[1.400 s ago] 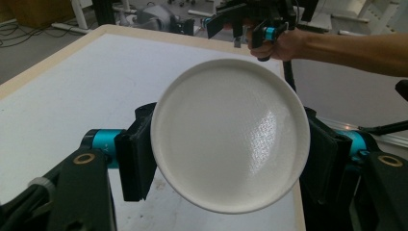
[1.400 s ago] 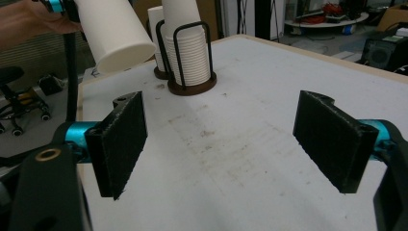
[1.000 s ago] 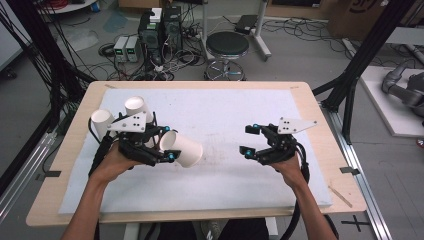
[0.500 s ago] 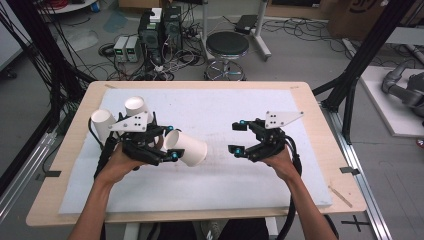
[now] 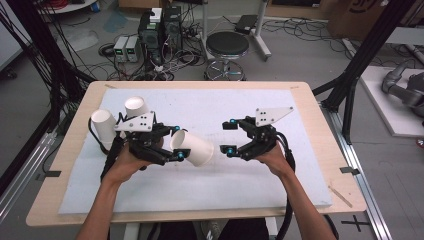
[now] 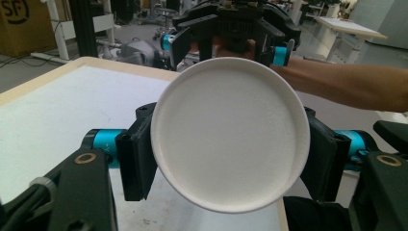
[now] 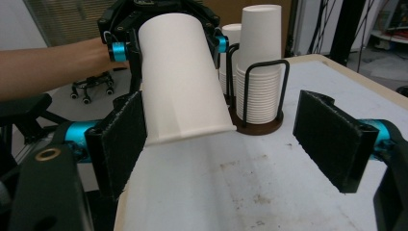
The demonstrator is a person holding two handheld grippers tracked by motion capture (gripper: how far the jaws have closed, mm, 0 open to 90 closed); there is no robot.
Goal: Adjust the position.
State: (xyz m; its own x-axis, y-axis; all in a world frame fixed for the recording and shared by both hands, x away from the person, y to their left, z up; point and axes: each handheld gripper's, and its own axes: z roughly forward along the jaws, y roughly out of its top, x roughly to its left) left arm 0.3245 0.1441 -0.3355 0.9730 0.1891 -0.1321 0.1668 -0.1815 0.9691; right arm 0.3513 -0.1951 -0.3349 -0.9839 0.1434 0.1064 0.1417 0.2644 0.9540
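My left gripper (image 5: 176, 144) clenches a white paper cup (image 5: 192, 148) above the white mat (image 5: 210, 185) mid-desk; my right gripper (image 5: 229, 137) is released. A round stool (image 5: 227, 46) and cables beyond the far edge.

High overhead view; two close, opposed gripper views sharing the paper cup (image 5: 194, 147).

Bare white mat (image 5: 235, 107) lies open between the paper cup (image 5: 195, 148) and the right gripper (image 5: 229, 136); the cup stacks (image 5: 102, 126) in their holder block the desk's (image 5: 320, 135) left rear corner.
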